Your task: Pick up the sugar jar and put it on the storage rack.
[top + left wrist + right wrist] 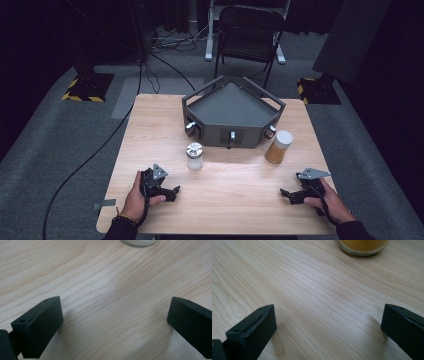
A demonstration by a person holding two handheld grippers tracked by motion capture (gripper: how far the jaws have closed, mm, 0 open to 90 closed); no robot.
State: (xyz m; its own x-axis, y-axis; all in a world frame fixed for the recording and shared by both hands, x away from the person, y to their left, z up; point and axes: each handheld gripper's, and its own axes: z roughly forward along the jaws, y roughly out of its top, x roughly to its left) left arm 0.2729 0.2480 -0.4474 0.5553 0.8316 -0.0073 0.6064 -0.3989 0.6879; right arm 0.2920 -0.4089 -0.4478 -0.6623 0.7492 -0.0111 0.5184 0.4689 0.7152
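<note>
Pale wood-grain surface | grey angular metal tray at rear | silver-capped shaker, white-lidded amber jar before it | left tool, right tool: jaws spread, empty

wooden table, grey tray, two jars (upright)

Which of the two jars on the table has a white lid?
The jar with yellow-orange contents, at the right front corner of the dark tray, has the white lid. The other jar, left of it, holds white contents and has a shiny metal lid.
</note>
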